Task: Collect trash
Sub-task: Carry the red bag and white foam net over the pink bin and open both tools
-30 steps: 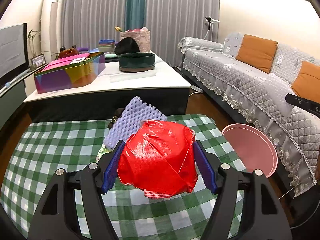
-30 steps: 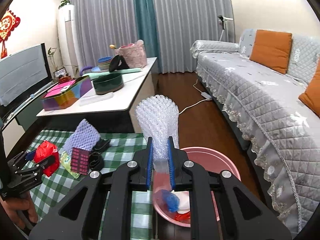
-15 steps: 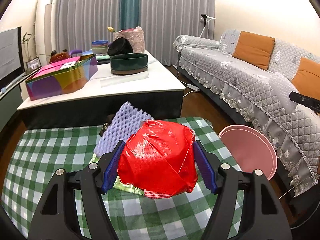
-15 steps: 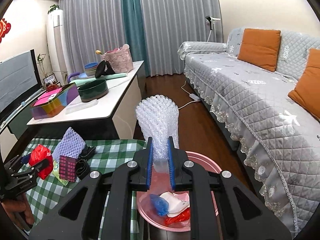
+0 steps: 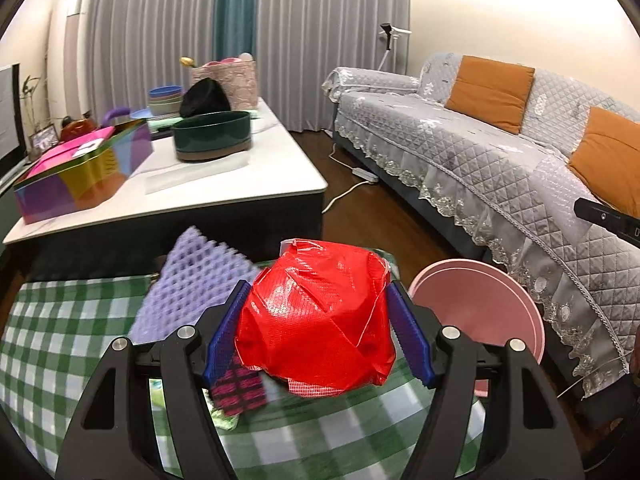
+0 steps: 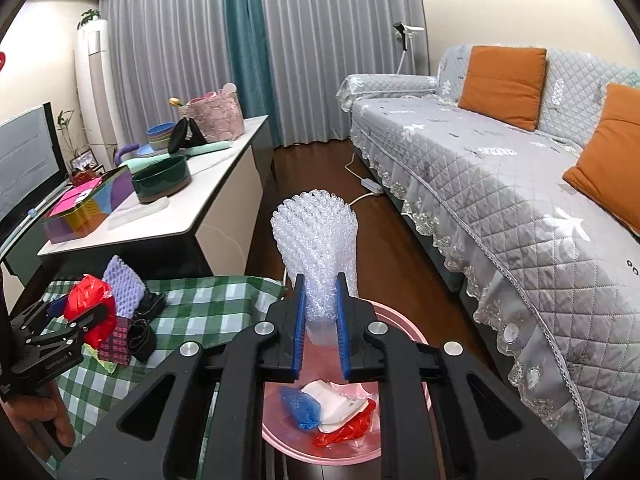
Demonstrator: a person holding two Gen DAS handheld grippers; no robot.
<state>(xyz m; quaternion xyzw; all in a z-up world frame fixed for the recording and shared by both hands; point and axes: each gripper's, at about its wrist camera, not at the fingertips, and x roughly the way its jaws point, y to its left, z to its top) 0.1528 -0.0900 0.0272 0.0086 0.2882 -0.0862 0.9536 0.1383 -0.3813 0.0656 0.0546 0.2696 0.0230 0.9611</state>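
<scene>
**Both grippers loaded, pink basin below the right one**

The left gripper (image 5: 316, 332) held a crumpled red plastic bag (image 5: 320, 316), its blue pads (image 5: 224, 332) set wide and pressed against the bag's two sides. It hung above the green checked tablecloth (image 5: 60, 332). On the cloth behind it lay a lilac foam net (image 5: 188, 284) and a pink-and-black patterned wrapper (image 5: 238, 390); the net looked blurred.

The right gripper (image 6: 320, 312) was nearly closed, pinching the lower end of a clear bubble-wrap sleeve (image 6: 316, 236) that stood upright above its fingers. Directly beneath sat the pink basin (image 6: 404, 332) on the floor, between the cloth-covered table and the grey sofa (image 6: 500, 184). Inside the basin were blue, white and red scraps (image 6: 332, 412).
</scene>
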